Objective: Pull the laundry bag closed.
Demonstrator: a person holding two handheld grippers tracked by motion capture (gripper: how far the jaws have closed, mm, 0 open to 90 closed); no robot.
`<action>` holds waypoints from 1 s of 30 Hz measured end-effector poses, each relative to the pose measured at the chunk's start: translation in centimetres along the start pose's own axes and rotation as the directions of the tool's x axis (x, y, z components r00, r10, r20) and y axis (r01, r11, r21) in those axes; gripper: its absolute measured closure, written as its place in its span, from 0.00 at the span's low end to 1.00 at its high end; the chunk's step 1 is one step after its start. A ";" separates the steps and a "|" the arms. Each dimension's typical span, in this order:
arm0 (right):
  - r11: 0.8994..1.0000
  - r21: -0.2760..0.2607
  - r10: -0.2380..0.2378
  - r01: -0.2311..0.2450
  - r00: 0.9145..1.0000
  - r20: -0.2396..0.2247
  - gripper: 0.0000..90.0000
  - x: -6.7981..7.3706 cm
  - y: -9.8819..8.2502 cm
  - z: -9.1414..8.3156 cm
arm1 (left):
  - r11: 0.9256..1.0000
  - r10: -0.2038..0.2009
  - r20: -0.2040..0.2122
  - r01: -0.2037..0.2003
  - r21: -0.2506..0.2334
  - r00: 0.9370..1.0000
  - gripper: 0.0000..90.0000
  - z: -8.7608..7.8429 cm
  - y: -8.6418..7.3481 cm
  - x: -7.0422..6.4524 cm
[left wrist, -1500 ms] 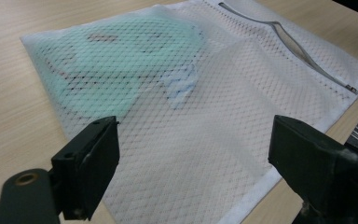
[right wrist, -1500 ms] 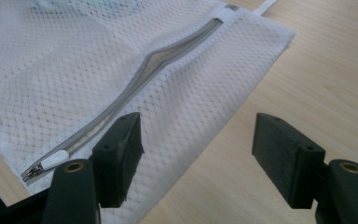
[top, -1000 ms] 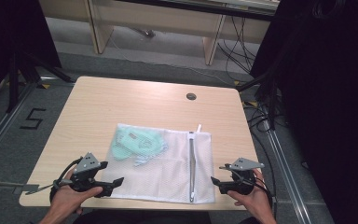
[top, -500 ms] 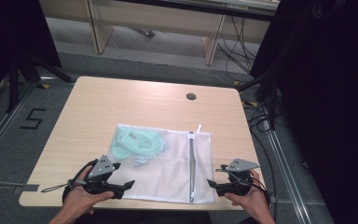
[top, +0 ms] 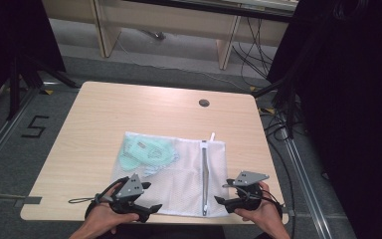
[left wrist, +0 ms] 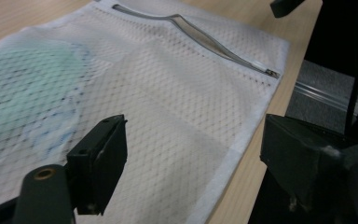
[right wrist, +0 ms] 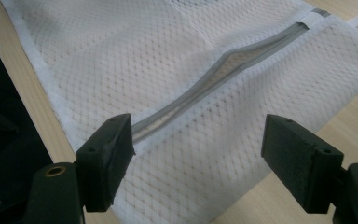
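Observation:
A white mesh bag [top: 189,172] lies flat on the table [top: 104,119], near the front edge. A grey zipper [top: 204,174] runs from far to near along its right part, and a pale green garment [top: 144,154] shows through the mesh at the left. My left gripper [top: 151,209] is open at the bag's near left corner, its jaws wide over the mesh [left wrist: 168,93] and the table edge. My right gripper [top: 219,200] is open by the near right corner. Its jaws straddle the zipper [right wrist: 214,79] just above the cloth, holding nothing.
A round cable hole [top: 204,103] sits at the far middle of the table. A white pull tab [top: 212,135] sticks out past the bag's far edge. The floor drops off close behind both hands, and cables [top: 273,124] run along the right side.
My left gripper has slid right to the bag's near left corner. My right gripper has edged left toward the zipper's near end. The bag has not moved.

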State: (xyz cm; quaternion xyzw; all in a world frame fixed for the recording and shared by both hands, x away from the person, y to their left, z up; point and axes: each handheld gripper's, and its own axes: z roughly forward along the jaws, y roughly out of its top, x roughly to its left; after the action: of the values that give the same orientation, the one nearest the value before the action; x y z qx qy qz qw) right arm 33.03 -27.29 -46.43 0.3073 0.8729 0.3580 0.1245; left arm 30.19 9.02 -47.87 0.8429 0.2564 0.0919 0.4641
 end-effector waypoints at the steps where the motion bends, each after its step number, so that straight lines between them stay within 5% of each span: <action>1: 1.000 0.002 -0.004 0.004 1.000 -0.006 0.29 0.0 0.1 0.0 | 1.000 0.002 0.010 -0.002 0.001 1.000 0.28 0.4 0.1 -0.2; 13: 0.998 0.042 -0.052 0.055 0.995 -0.082 0.35 1.3 0.3 1.0 | 0.997 0.068 0.068 -0.071 0.040 0.995 0.29 2.7 0.4 -1.7; 21: 0.991 0.080 -0.095 0.106 0.987 -0.129 0.39 2.2 0.6 1.7 | 0.996 0.072 0.102 -0.078 0.047 0.992 0.29 3.8 0.7 -2.3; 26: 0.984 0.121 -0.107 0.127 0.981 -0.160 0.44 3.1 0.8 2.4 | 0.996 0.080 0.091 -0.084 0.039 0.993 0.28 4.0 0.7 -2.4; 27: 0.973 0.129 -0.165 0.192 0.968 -0.190 0.46 3.1 1.0 2.9 | 0.995 0.084 0.091 -0.088 0.040 0.992 0.28 4.0 0.7 -2.4; 29: 0.966 0.153 -0.175 0.207 0.964 -0.202 0.49 3.3 1.2 3.2 | 0.996 0.078 0.095 -0.082 0.036 0.992 0.28 4.0 0.7 -2.4; 30: 0.971 0.152 -0.152 0.184 0.968 -0.201 0.50 3.5 1.0 3.4 | 0.996 0.073 0.092 -0.077 0.036 0.993 0.28 3.9 0.7 -2.5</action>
State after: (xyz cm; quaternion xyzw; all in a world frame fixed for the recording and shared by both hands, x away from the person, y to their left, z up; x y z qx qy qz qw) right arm 32.24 -22.64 -48.13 0.2064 0.9310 0.2978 0.0451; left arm 29.88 4.56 -49.27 0.8643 0.2048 0.0657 0.4547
